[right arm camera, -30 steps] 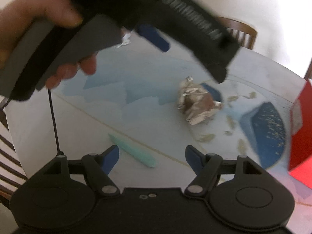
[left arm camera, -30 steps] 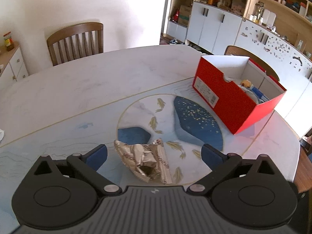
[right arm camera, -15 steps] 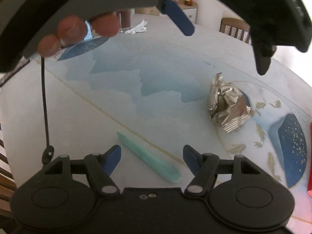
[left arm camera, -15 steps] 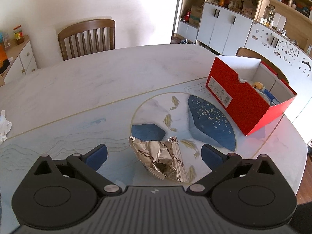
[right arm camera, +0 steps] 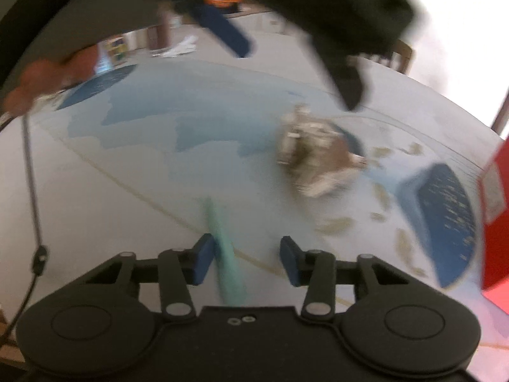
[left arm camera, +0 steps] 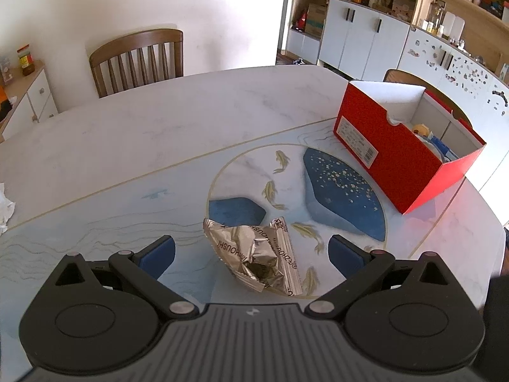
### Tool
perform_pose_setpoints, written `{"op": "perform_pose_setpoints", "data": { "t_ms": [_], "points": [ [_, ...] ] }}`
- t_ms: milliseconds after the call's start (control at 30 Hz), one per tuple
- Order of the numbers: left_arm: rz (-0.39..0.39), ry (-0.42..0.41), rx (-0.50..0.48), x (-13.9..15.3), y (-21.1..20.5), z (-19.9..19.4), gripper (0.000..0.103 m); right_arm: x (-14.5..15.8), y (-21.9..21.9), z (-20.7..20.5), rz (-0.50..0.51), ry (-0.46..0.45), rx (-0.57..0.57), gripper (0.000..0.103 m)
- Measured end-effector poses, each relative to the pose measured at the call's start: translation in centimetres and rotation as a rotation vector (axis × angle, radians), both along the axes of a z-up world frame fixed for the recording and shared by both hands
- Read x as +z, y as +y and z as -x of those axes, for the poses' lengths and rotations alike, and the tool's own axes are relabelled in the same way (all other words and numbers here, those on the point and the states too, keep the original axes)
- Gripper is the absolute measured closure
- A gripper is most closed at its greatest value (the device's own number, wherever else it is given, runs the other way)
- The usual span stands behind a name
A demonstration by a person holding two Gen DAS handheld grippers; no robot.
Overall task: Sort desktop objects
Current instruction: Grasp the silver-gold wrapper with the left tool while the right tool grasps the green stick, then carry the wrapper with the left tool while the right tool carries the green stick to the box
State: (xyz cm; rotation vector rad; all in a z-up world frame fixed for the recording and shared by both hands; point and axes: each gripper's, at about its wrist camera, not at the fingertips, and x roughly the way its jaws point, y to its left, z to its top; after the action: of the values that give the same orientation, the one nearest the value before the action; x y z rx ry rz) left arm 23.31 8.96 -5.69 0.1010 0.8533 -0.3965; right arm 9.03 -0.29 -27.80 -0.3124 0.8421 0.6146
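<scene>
A crumpled silver foil wrapper [left arm camera: 254, 256] lies on the painted table, in the gap between the blue pads of my left gripper [left arm camera: 251, 253], which is open and touches nothing. In the blurred right wrist view, a slim teal stick [right arm camera: 227, 254] lies between the jaws of my right gripper [right arm camera: 246, 254]. Those jaws are closing: the stick is against the left pad [right arm camera: 203, 262] and clear of the right one. The wrapper [right arm camera: 315, 156] sits farther ahead there. An open red box [left arm camera: 397, 159] holding several items stands at the right.
A person's hand [right arm camera: 38, 76] holds the left gripper's body across the top of the right wrist view. A crumpled white tissue [left arm camera: 4, 205] lies at the table's left edge. Wooden chairs [left arm camera: 136, 59] stand behind the table, and white cabinets [left arm camera: 366, 35] line the far wall.
My right gripper has sunk toward the teal stick and its jaws have narrowed around it. The left gripper stays open over the wrapper with only a small shift of view.
</scene>
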Motion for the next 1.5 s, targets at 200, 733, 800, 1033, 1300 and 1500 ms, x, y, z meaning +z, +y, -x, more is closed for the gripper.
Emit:
{"op": "perform_pose_setpoints", "data": {
  "t_ms": [200,733,800,1033,1300,1500],
  "points": [
    [-0.007,0.0,-0.022,-0.5,-0.7,0.0,0.0,-0.1,-4.0,-1.5,0.026,-0.014,-0.114,0.073],
    [-0.021,-0.015,0.012,-4.6,-2.5,-2.1,0.0,0.1,-7.3,-2.0,0.066,-0.044,-0.175,0.091],
    [-0.027,-0.012,0.017,-5.1,-2.6,-2.4,0.0,0.0,-7.4,-2.0,0.065,-0.046,-0.176,0.091],
    [-0.045,-0.022,0.004,-6.3,-3.0,-2.5,0.01,0.0,-7.4,-2.0,0.062,-0.043,-0.177,0.092],
    [-0.049,-0.007,0.012,-6.8,-2.8,-2.7,0.044,0.0,-7.5,-2.1,0.053,-0.029,-0.181,0.093],
    [-0.043,-0.004,0.002,-6.8,-2.8,-2.6,0.05,0.7,-7.8,-2.1,0.035,-0.026,-0.193,0.093]
  ]
}}
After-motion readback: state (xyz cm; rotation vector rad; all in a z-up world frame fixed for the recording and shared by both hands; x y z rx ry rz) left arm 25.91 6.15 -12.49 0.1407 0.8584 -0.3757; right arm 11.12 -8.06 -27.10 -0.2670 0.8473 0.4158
